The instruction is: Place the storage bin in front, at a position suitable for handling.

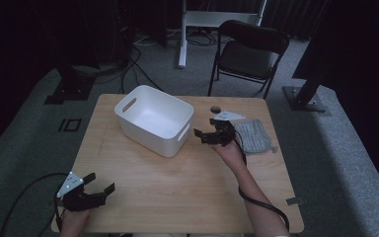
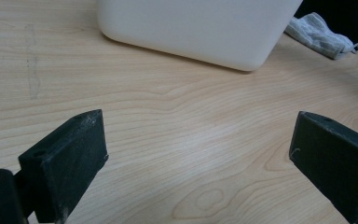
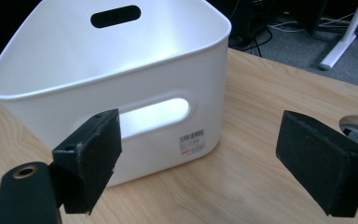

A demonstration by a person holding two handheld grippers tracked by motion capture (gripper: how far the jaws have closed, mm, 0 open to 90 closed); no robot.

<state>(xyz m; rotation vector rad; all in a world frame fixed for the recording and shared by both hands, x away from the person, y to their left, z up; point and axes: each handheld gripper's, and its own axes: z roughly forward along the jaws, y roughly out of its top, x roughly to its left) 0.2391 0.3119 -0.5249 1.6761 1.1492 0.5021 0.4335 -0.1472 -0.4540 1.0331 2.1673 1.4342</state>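
High view: white bin on the wooden table, right gripper just beside its near handle end, jaws spread, nothing held; left gripper near the front-left corner, jaws apart and empty; grey cloth right of the hand. Left gripper view: gaping over bare wood, bin ahead. Right gripper view: wide open, facing the bin's handle slot.

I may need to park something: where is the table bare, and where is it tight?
Bare wood runs across the table between the white bin and the near edge, from left gripper to the right forearm. It is tight at the far right, where right gripper, grey cloth and bin crowd together.
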